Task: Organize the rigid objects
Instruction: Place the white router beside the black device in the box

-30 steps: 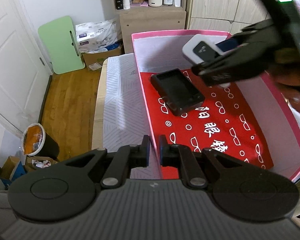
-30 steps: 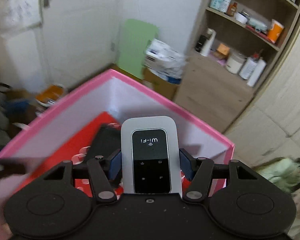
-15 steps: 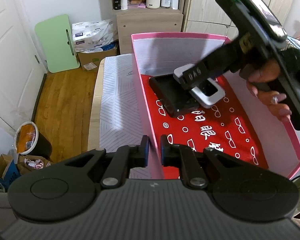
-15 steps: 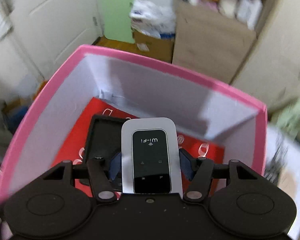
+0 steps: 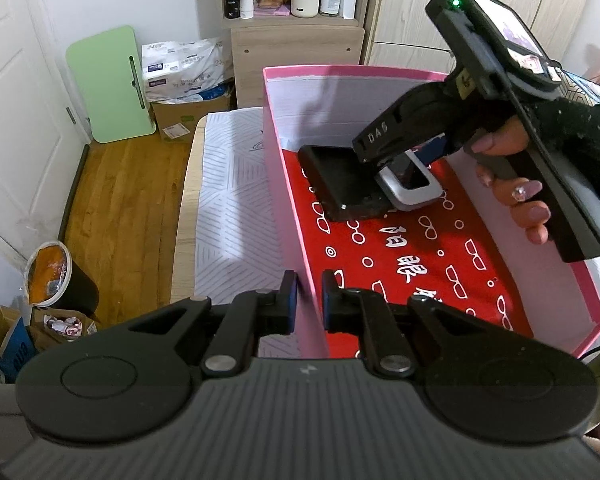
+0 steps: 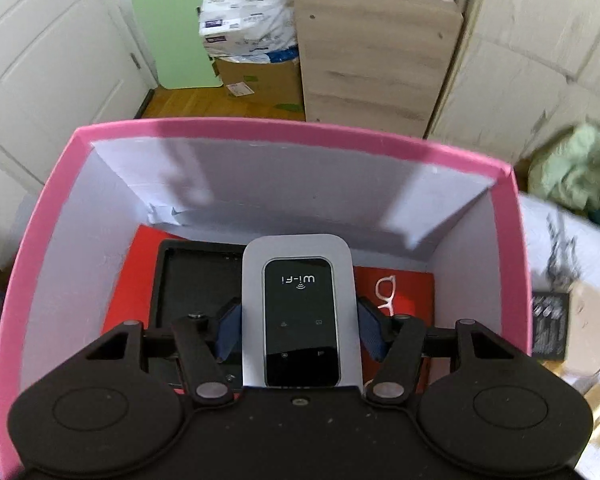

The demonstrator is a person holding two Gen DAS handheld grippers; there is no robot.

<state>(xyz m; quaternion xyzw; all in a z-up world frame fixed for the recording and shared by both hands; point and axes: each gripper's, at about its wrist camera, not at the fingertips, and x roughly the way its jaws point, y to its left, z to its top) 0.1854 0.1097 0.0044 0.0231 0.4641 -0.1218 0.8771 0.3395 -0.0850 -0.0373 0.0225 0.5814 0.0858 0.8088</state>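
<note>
Left claw (image 5: 306, 296): pressed together on the near side wall of the pink box (image 5: 284, 184), apparently to steady the box while it is filled.
Right claw (image 6: 298, 330): pinching the white Wi-Fi router (image 6: 300, 312) by its long sides, screen up, and pointing steeply down into the box.
Router position: low inside the box, just beside the black tray (image 5: 336, 184); touching or not, I cannot tell.
Box floor: red printed liner (image 5: 420, 256), mostly free for more items.
Likely step: setting the router down beside the tray.

left gripper (image 5: 309, 298) clamped; right gripper (image 6: 298, 322) gripping, angled down.
</note>
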